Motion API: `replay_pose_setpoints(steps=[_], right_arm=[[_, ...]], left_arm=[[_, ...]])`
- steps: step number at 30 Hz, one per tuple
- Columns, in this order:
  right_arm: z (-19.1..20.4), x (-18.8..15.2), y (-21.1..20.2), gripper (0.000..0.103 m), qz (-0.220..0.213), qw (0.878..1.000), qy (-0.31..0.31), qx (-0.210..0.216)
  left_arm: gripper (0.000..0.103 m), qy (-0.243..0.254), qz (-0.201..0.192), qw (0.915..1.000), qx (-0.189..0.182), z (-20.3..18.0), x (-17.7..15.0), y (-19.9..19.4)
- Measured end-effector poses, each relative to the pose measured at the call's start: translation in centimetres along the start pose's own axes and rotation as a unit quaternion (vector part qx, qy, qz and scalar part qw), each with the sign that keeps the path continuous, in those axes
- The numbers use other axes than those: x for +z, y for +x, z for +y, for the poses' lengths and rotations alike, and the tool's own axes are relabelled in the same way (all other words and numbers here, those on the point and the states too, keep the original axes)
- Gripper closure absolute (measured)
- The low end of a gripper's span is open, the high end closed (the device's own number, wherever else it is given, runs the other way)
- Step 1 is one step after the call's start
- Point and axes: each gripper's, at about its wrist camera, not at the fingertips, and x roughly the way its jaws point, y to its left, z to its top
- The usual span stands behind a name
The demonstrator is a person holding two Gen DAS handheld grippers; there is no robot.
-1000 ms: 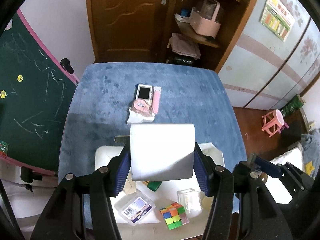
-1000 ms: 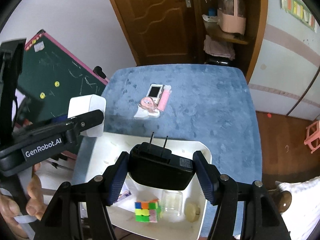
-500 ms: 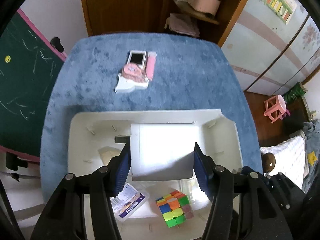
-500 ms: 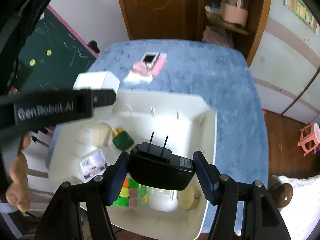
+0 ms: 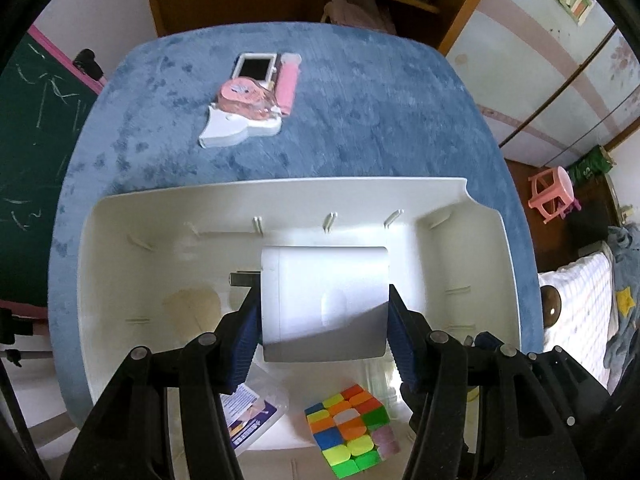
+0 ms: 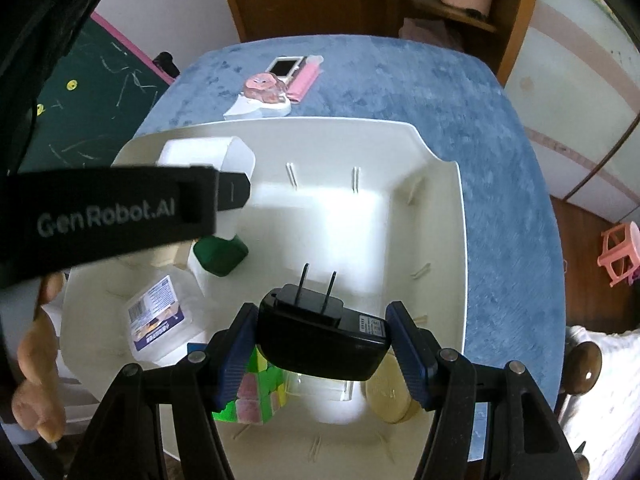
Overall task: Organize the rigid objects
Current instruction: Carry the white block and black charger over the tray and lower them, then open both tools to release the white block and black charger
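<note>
While both hang over the white bin (image 5: 92, 280), the left gripper (image 5: 324, 320) pinches a white charger block (image 5: 324, 300) and the right gripper (image 6: 322, 344) pinches a black plug adapter (image 6: 320, 340), prongs toward 12 o'clock. A colour cube (image 5: 352, 426) lies at the bin's 6 o'clock; pink items (image 5: 248, 100) sit on the desk (image 5: 380, 120) at 12.

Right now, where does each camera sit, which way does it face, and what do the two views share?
Left wrist: rides the left gripper, looking forward and down into the white bin; its jaws clamp a white adapter.
Right wrist: rides the right gripper, looking down into the same bin; its jaws clamp a black plug adapter, with the left gripper and the person's left hand at the left edge.
Shared: bin, white adapter, Rubik's cube, blue tablecloth, pink toys.
</note>
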Motion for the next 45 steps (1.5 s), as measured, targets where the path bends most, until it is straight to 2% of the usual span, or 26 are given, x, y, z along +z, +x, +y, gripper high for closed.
replay_pose_setpoints(steps=[20, 30, 31, 33, 35, 45], right_arm=[[-1.1, 0.7, 2.4, 0.037, 0.031, 0.999, 0.042, 0.0], [-1.1, 1.0, 1.8, 0.037, 0.019, 0.999, 0.038, -0.002], [-1.1, 0.9, 1.7, 0.037, 0.017, 0.999, 0.038, -0.002], [-1.1, 0.9, 1.5, 0.037, 0.015, 0.999, 0.035, -0.002], [-1.1, 0.9, 1.3, 0.037, 0.014, 0.999, 0.033, -0.002], [-1.1, 1.2, 0.3, 0.037, 0.002, 0.999, 0.039, 0.008]], left_arm=[[0.042, 0.02, 0.042, 0.9989, -0.006, -0.6, 0.6, 3.6], [0.041, 0.01, 0.06, 0.9981, -0.005, -0.2, 1.0, 3.9], [0.04, 0.01, 0.059, 0.9982, -0.005, -0.1, 1.0, 3.7], [0.029, 0.014, 0.041, 0.999, -0.008, -0.2, 1.2, 2.8], [0.024, 0.018, 0.026, 0.9994, -0.01, -0.3, 1.5, 1.8], [0.023, 0.005, -0.014, 0.9995, -0.027, 0.0, 2.7, -2.0]])
